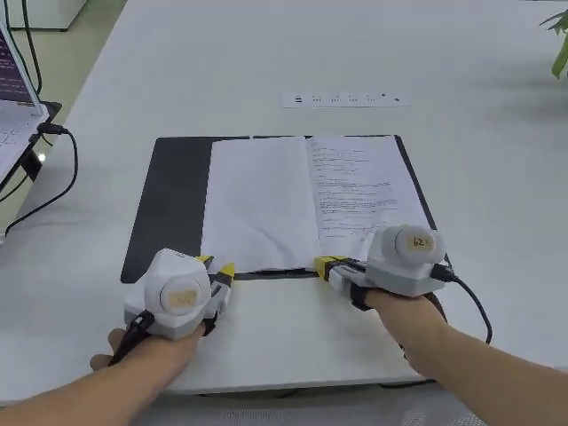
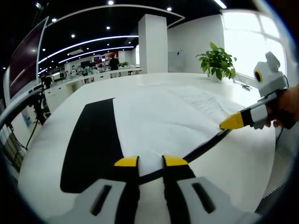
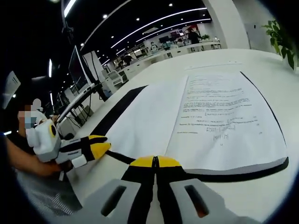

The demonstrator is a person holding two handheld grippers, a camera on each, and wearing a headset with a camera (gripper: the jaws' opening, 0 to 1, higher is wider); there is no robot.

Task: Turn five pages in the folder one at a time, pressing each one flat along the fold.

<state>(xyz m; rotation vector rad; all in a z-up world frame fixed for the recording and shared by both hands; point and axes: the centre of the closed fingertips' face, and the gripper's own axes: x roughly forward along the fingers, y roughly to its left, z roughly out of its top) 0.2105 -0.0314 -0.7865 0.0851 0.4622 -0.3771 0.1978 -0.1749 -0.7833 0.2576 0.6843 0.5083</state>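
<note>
The folder [image 1: 169,213] is lying open on the tabletop [image 1: 497,160], with its near edge just ahead of both tongs. The left tongs [image 2: 151,162] are sitting narrowly parted at the blank left page [image 1: 257,204]. The right tongs [image 3: 155,162] are pressing together on nothing near the fold. The printed right page [image 1: 364,186] is probably thin, limp and easily creased, so its free outer corner is likely offering the best hold.

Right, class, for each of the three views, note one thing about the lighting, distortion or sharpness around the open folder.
Head view: soft, even light, straight edges, folder sharp. Left gripper view: fisheye curves the table; window glare blows out the upper right. Right gripper view: same bulge, dark room with bright ceiling lights, page print blurry.
</note>
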